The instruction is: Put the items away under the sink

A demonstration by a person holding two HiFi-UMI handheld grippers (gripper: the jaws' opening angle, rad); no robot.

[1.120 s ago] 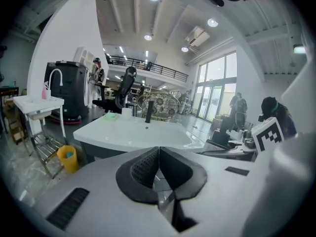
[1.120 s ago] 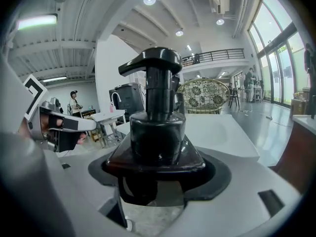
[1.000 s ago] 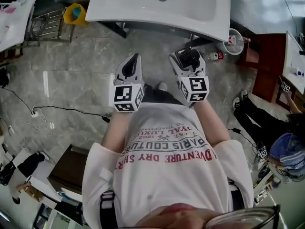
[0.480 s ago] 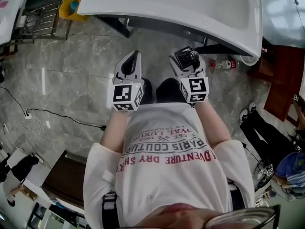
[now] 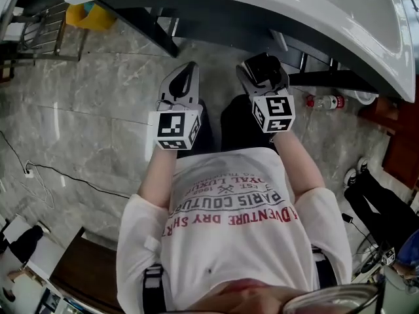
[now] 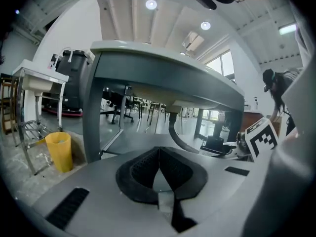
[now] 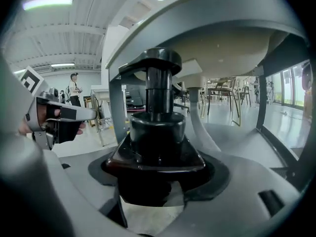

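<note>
Right gripper [image 5: 263,76] is clamped on a black bottle [image 7: 157,132] - jaws grip its wide lower body. In the right gripper view the bottle's long axis stands upright, with the narrow neck and flat cap pointing up at the grey underside of the sink [image 5: 275,8]. From the head view I see it held in front of the person's body, just below the sink's front edge and above the marble floor [image 5: 91,116]. Left gripper [image 6: 159,158] is closed with nothing in it - pads touching, level with the right one. A yellow bin [image 6: 59,151] stands off to the left. A clear bottle with a red label [image 5: 325,101] lies on the floor at the right.
</note>
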